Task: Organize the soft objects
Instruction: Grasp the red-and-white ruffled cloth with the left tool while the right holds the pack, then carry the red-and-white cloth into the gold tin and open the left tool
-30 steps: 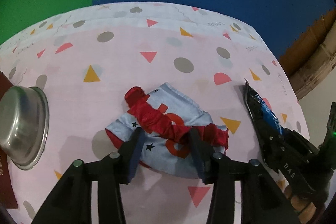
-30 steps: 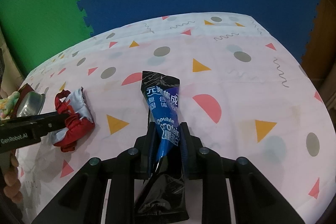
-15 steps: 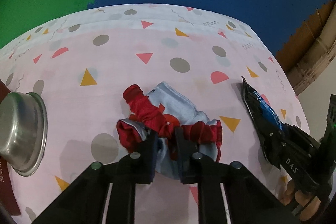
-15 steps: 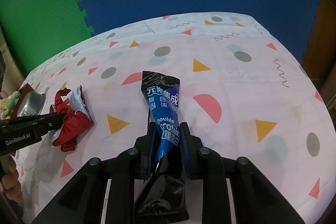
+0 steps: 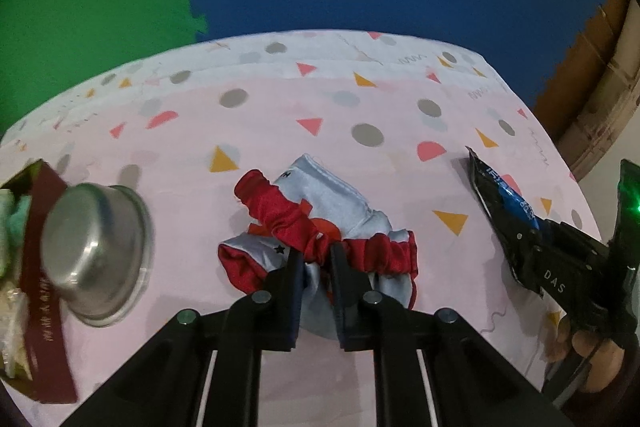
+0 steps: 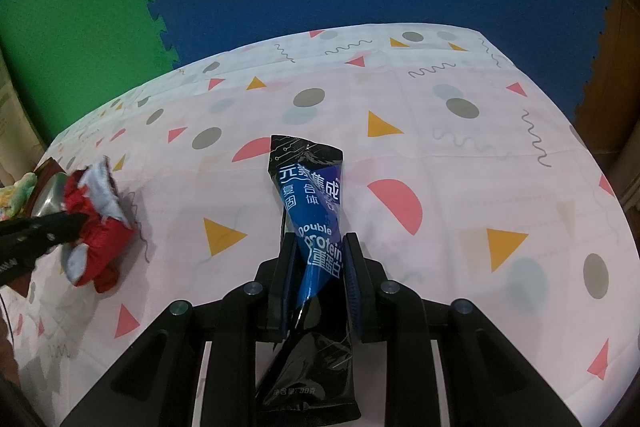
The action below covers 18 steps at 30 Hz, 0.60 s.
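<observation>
My left gripper (image 5: 316, 259), wide open around the red and pale blue shorts (image 5: 320, 227) a second ago, has clamped on their red waistband and bunched the fabric. I have begun lifting: the shorts hang off the pink patterned tablecloth (image 5: 280, 115) in the right wrist view, and the steel bowl (image 5: 92, 255) now sits nearer in frame.

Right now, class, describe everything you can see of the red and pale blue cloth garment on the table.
The garment is a small, soft, satiny piece: pale blue panels with tiny black stars and an orange print, edged with gathered red elastic bands. It sits crumpled and bunched near the middle of the patterned tablecloth, right of the upturned steel bowl. The left tool is shut on its near edge, pinching fabric between both fingers; nothing else touches it.
</observation>
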Tool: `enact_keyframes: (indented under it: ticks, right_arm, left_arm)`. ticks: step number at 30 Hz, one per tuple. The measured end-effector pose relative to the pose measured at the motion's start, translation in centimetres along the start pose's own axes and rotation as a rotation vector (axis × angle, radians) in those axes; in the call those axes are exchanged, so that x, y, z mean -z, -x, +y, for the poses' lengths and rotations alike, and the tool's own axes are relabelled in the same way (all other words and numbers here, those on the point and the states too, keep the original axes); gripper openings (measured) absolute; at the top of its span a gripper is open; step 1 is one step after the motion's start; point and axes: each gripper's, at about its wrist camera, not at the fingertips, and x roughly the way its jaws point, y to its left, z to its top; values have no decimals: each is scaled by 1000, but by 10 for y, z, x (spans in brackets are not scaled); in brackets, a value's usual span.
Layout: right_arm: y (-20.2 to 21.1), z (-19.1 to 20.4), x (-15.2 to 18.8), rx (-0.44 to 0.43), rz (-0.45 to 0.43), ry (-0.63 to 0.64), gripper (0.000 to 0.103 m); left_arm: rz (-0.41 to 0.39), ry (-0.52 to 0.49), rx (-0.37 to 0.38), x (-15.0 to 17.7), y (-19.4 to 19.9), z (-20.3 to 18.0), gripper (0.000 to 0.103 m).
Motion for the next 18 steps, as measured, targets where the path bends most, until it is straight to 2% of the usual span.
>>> enact_keyframes:
  ticks: [18]
  right_arm:
    - [0, 0, -1, 3, 1, 2, 22]
  left_arm:
    - [-98, 30, -102, 2, 88, 59, 13]
